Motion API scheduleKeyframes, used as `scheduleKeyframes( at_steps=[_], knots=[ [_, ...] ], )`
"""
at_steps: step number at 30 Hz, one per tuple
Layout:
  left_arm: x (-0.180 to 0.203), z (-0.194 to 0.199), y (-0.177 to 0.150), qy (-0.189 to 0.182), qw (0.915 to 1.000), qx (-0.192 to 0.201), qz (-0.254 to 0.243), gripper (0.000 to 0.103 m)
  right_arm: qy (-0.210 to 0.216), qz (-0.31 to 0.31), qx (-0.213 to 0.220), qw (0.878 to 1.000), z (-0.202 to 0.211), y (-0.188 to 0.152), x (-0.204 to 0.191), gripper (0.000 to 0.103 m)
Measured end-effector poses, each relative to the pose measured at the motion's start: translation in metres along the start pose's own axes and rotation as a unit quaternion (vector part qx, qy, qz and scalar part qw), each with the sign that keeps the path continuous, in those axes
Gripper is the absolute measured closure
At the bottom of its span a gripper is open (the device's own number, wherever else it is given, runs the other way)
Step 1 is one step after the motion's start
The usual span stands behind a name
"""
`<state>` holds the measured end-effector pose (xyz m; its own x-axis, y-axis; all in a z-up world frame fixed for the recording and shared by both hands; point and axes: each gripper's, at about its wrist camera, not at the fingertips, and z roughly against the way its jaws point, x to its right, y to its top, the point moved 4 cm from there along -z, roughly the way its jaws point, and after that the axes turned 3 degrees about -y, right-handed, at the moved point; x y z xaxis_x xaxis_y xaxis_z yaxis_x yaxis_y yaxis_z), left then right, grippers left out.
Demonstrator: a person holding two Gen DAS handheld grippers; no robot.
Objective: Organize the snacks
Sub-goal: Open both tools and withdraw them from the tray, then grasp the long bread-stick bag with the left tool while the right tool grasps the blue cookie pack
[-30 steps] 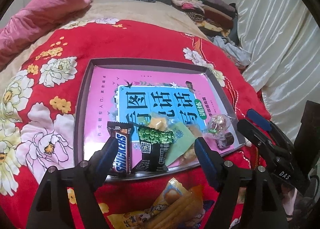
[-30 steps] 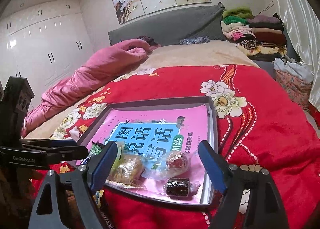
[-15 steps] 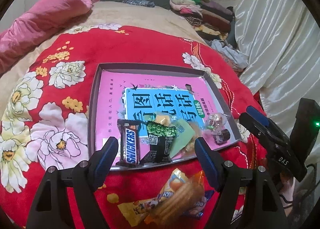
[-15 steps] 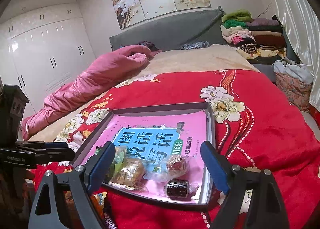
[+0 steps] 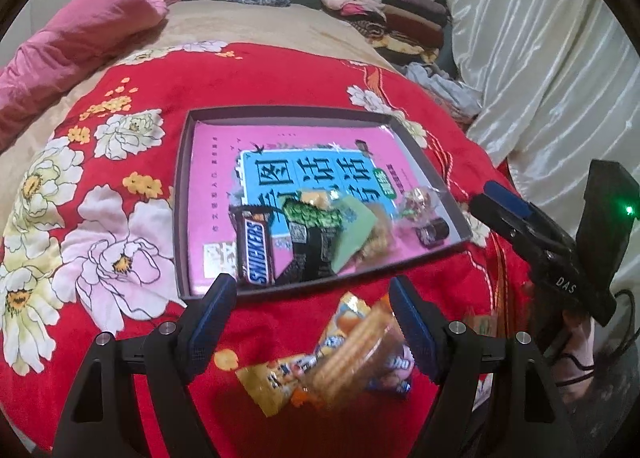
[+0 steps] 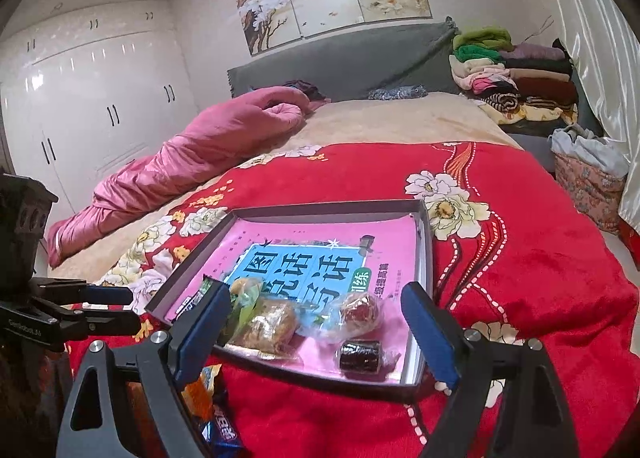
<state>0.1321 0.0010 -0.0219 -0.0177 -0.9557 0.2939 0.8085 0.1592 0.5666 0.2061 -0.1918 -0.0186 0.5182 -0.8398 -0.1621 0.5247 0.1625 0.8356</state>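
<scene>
Both tongs (image 5: 310, 320) (image 6: 316, 332) spread wide above tray (image 5: 182, 194).

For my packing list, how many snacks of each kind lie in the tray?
Snickers bar: 1
Green-and-black packet: 1
Light green packet: 1
Clear-wrapped pieces: 3
Total: 6 that can be told apart

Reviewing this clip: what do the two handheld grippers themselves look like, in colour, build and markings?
Both are black, angular frames with silver bolt heads and blue-padded fingers. The left gripper shows white "GenRobot.AI" lettering on its side in the right wrist view. The right gripper, seen from the left wrist view, carries white "DAS" lettering, a black box with a lit green LED, and a thin black cable trailing near the person's hand.
</scene>
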Motion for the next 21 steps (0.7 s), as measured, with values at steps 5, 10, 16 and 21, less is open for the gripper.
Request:
scheduleKeyframes(
  at_steps=[5,10,16,21],
  knots=[
    [0.002,0.003,-0.008,0.000,1.0000,-0.005,-0.008,0.023,-0.001,-0.003,-0.005,1.000,0.004,-0.004,0.000,0.016],
    [0.006,0.006,-0.015,-0.001,0.9998,-0.011,-0.017,0.023,-0.002,-0.004,-0.009,1.000,0.010,-0.009,-0.002,0.016],
    [0.012,0.007,-0.024,0.008,0.9992,-0.013,-0.036,0.023,-0.008,-0.004,-0.013,1.000,0.015,-0.014,-0.003,0.016],
    [0.021,0.006,-0.032,0.003,0.9987,-0.021,-0.047,0.023,-0.015,-0.012,-0.015,1.000,0.019,-0.016,-0.001,0.016]
  ],
)
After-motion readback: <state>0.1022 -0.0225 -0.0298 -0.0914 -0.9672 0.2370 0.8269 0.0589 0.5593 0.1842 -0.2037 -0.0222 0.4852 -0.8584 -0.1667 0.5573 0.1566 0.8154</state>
